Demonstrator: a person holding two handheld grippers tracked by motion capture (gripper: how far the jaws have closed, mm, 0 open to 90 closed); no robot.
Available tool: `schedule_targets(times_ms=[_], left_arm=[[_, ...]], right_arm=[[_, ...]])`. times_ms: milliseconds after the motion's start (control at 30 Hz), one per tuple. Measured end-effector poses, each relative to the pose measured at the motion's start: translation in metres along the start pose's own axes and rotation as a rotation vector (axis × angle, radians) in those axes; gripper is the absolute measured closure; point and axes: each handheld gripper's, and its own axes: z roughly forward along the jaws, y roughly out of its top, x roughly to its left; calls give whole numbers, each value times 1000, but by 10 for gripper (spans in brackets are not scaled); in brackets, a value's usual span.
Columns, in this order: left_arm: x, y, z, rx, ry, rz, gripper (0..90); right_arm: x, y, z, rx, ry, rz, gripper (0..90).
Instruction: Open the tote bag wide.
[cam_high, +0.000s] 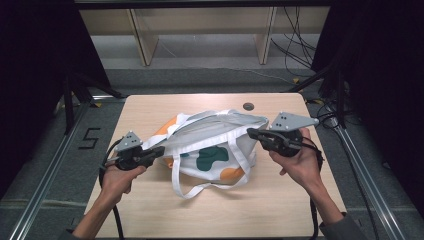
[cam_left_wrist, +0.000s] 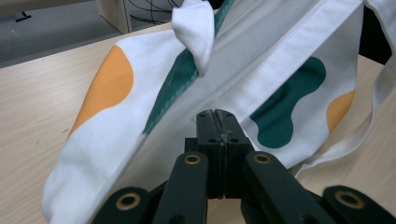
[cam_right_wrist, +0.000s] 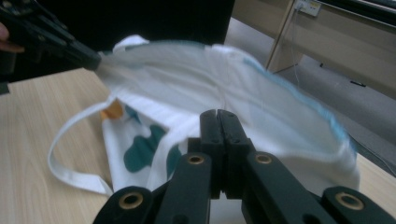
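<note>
High view looks down over the table (cam_high: 280, 200); both tool cameras (close in) share the bag (cam_high: 215, 145).

Only readable thing I can spot is a big black "5" (cam_high: 88, 138) marked on the grey floor (cam_high: 45, 150) just left of the table (cam_high: 280, 200), seen from the high view. The tote bag (cam_high: 210, 150) just has orange and green blobs on it, no lettering or brand I can make out.
</note>
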Motion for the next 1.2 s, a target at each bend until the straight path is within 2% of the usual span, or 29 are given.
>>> schedule_targets(times_ms=[67, 167, 233, 267, 367, 433, 467, 500, 533, 567, 667, 733, 767, 800, 867, 900, 933, 967, 1067, 1100, 1167, 1200], left_arm=[[2, 6, 5, 2, -4, 1, 886], [5, 16, 13, 7, -7, -1, 886], [8, 23, 20, 12, 13, 7, 884], [10, 26, 23, 15, 23, 4, 885], [20, 35, 35, 15, 54, -10, 884], [29, 41, 43, 32, 91, -4, 884], [34, 43, 48, 44, 96, -3, 885], [39, 45, 53, 48, 104, -15, 887], [45, 45, 58, 74, 107, -14, 888], [50, 44, 63, 85, 114, -32, 888], [64, 37, 78, 139, 146, -55, 889], [77, 28, 83, 183, 170, -59, 891], [84, 23, 85, 197, 145, -91, 895], [87, 16, 88, 208, 133, -109, 896], [89, 3, 95, 242, 150, -73, 897], [89, 1, 96, 223, 170, -76, 898], [90, 2, 95, 237, 157, -77, 898], [89, 5, 94, 257, 157, -76, 898], [84, 13, 90, 257, 163, -58, 896], [83, 17, 86, 251, 152, -54, 895], [78, 24, 82, 216, 132, -58, 894], [74, 29, 82, 201, 121, -49, 891]], right_arm=[[-3, 7, 4, 24, 1, -10, 900], [-10, 14, 18, 56, -41, -24, 900], [-16, 16, 27, 103, -55, -44, 900], [-17, 16, 32, 118, -80, -48, 900], [-28, 14, 42, 175, -109, -53, 900], [-36, 11, 49, 215, -124, -43, 900], [-40, 8, 52, 230, -141, -40, 900], [-44, 5, 55, 256, -143, -33, 900], [-48, 1, 60, 275, -138, -20, 900], [-51, -4, 64, 292, -157, -7, 900], [-62, -26, 78, 377, -153, 32, 900], [-65, -41, 87, 411, -141, 57, 900], [-64, -50, 91, 429, -131, 78, 900], [-64, -60, 96, 420, -120, 94, 900], [-59, -74, 103, 459, -71, 146, 900], [-57, -82, 107, 460, -60, 160, 900], [-54, -88, 112, 454, -53, 171, 900], [-51, -93, 116, 477, -55, 145, 900], [-54, -82, 111, 498, -76, 111, 900], [-54, -77, 108, 477, -94, 115, 900], [-58, -61, 101, 421, -82, 136, 900], [-59, -55, 103, 353, -100, 114, 900]])
